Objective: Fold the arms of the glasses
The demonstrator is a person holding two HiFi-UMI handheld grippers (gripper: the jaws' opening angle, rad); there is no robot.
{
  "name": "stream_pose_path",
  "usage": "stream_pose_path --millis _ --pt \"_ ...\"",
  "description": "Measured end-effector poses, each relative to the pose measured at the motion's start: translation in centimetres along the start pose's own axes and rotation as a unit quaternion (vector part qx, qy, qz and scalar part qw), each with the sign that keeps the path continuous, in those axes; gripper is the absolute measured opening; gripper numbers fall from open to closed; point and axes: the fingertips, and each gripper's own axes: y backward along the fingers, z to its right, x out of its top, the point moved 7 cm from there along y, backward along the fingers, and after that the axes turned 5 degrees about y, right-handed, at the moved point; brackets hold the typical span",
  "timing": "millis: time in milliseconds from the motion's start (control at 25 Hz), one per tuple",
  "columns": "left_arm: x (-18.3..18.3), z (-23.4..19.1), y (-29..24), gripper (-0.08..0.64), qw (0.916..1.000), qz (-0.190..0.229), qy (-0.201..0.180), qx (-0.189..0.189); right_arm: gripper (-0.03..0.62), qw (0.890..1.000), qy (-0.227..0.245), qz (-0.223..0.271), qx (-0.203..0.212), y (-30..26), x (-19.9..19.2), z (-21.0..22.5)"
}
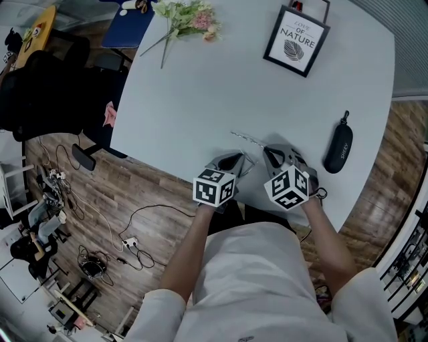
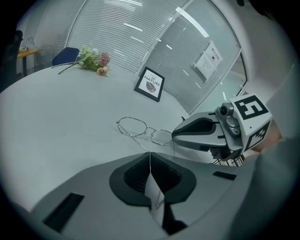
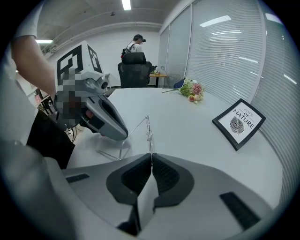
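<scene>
Bare tabletop (image 1: 200,87) lies open beyond the glasses (image 1: 249,139). A black case (image 1: 338,148) sits near on the right. The framed picture (image 1: 296,41) and flowers (image 1: 187,19) stand well apart at the far side.

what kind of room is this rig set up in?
Probably an office meeting room: a large pale table, a black office chair beyond it, and slatted blinds along the wall beside the table.

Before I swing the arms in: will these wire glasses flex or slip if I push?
The glasses look like thin bare wire: probably very light, easily bent. Left gripper and right gripper each pinch thin wire, so it could twist or slide between the jaws.
</scene>
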Motion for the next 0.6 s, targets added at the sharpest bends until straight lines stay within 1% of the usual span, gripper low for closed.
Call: stream_pose_path --millis 600 --pt "1.3 0.5 -0.9 0.02 0.9999 0.006 -0.007 -0.009 0.014 1.0 0.014 -0.001 0.012 0.0 0.2 -1.6"
